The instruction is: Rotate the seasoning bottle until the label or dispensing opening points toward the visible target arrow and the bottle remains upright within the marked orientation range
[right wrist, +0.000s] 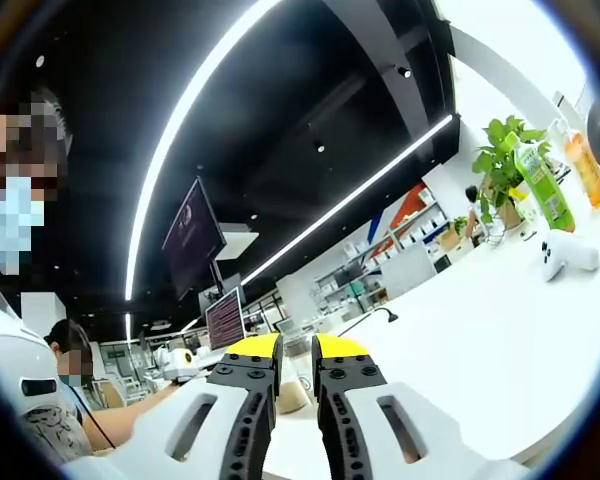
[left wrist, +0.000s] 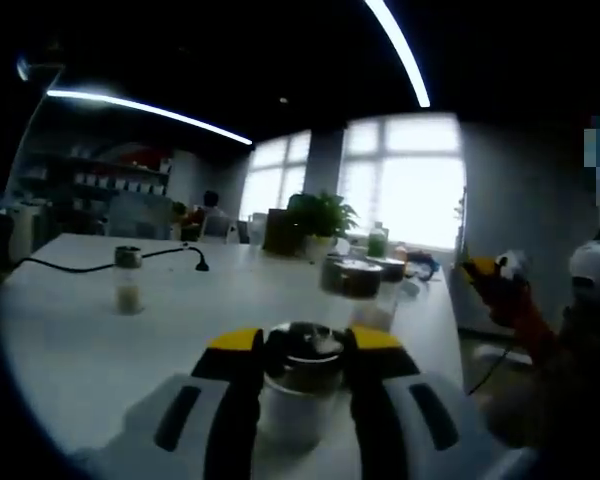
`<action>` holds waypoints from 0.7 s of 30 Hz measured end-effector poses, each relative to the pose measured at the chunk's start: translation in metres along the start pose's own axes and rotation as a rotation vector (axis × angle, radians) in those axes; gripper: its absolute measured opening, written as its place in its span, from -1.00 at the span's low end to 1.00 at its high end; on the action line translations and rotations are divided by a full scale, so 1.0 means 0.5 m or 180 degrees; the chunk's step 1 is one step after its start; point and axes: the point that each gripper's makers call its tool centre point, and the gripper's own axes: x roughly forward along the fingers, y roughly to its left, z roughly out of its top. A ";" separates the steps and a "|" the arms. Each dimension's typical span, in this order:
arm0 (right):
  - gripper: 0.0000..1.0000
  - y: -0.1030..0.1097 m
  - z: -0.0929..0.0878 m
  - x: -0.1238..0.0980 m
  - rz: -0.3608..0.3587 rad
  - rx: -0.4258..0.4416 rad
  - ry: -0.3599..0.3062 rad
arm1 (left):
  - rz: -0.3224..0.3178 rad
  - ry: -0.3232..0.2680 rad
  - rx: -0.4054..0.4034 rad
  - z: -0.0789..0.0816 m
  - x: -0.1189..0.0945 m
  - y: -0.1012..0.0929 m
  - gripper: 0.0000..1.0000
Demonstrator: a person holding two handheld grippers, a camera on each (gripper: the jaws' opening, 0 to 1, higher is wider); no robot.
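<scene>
The seasoning bottle (left wrist: 300, 385), with a white body and a shiny metal cap, stands upright on the white table (left wrist: 70, 350) in the left gripper view. My left gripper (left wrist: 305, 345) is shut on it, one yellow-tipped jaw on each side of the cap. At the right of that view my right gripper (left wrist: 495, 275) hangs in the air off the table's edge, held by a hand. In the right gripper view my right gripper (right wrist: 297, 350) points up and across the table (right wrist: 500, 330), its jaws close together with nothing held. A blurred beige shape (right wrist: 292, 395) shows through the narrow gap.
A second small bottle (left wrist: 128, 280) stands at the left, with a black cable (left wrist: 170, 252) behind it. A wider jar (left wrist: 355, 278) sits beyond the held bottle. A potted plant (left wrist: 320, 215), a green bottle (right wrist: 540, 190) and an orange bottle (right wrist: 585, 165) line the far end. People sit nearby.
</scene>
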 end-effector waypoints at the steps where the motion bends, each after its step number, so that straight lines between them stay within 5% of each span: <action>1: -0.80 0.000 0.000 0.000 0.0002 0.0000 0.0002 | -0.0023 0.0010 0.0004 0.000 0.001 0.000 -0.32; 21: -0.80 0.001 -0.004 0.005 0.0016 0.0003 0.0039 | -0.0477 0.0183 0.0071 -0.002 0.006 -0.010 -0.32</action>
